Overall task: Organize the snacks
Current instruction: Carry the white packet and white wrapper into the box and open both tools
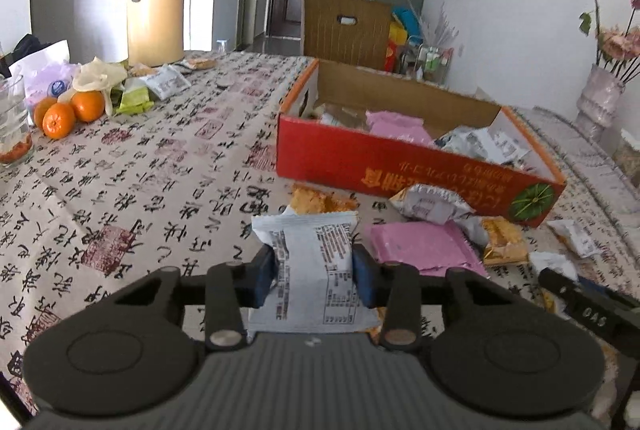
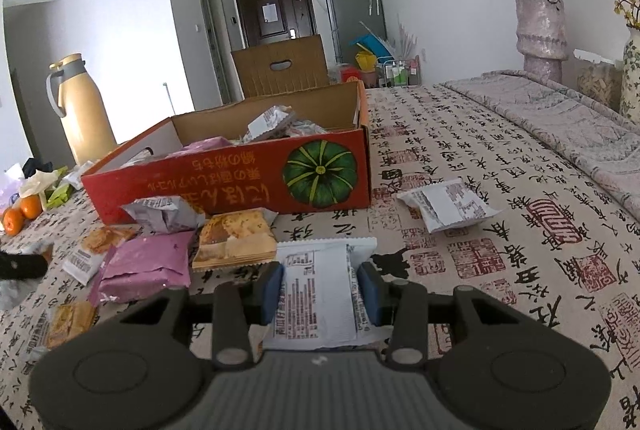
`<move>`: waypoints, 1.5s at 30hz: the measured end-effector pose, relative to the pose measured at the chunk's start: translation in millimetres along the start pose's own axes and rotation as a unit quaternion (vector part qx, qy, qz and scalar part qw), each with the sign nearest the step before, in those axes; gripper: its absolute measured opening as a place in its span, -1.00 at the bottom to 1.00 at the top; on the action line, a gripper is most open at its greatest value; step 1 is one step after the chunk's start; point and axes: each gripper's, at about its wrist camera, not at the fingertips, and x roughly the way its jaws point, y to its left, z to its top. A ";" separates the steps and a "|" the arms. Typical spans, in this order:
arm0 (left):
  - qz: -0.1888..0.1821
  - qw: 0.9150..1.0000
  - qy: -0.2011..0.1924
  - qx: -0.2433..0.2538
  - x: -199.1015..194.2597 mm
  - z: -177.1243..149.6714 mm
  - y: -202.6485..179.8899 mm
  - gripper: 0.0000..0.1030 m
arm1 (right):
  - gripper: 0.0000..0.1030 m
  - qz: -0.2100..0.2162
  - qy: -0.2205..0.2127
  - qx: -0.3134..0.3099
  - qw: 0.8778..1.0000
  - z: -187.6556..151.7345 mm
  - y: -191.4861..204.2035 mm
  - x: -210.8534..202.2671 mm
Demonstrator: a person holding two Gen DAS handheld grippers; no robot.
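The left gripper (image 1: 314, 272) pinches a crinkly white foil snack packet (image 1: 312, 270) raised above the calligraphy-print tablecloth (image 1: 140, 190); the right gripper (image 2: 322, 290) pinches another white wrapper (image 2: 320, 294). Beyond, loose pink pouches (image 2: 148, 266) front the red cardboard box (image 2: 240, 182).

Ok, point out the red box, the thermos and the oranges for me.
red box (image 2: 224, 174): right wrist view, on its printed front wall.
thermos (image 1: 154, 18): left wrist view, on the middle of its yellow body.
oranges (image 1: 59, 120): left wrist view, on the nearest orange.

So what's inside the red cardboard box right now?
The red cardboard box holds a pink packet and several white snack packets; its near wall hides whatever lies lower.
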 end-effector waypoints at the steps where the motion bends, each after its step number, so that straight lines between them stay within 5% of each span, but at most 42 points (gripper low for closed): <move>1: -0.004 1.000 -0.003 -0.001 -1.8 1.3 0.0 -0.20 | -0.21 0.000 0.001 0.000 1.000 0.0 -0.2 -0.1; 16: -0.035 0.999 -0.031 0.002 8.6 32.4 -6.9 -0.20 | -0.21 -0.016 -0.013 -0.005 1.000 2.3 6.6 -3.4; 26: -0.041 0.998 -0.045 0.011 27.9 63.7 -20.6 -0.20 | -0.21 0.030 -0.082 -0.025 0.996 50.3 28.8 -17.8; 45: -0.028 0.998 -0.060 0.012 83.9 126.8 -40.0 -0.20 | -0.21 0.016 -0.094 -0.049 0.994 125.1 40.2 66.5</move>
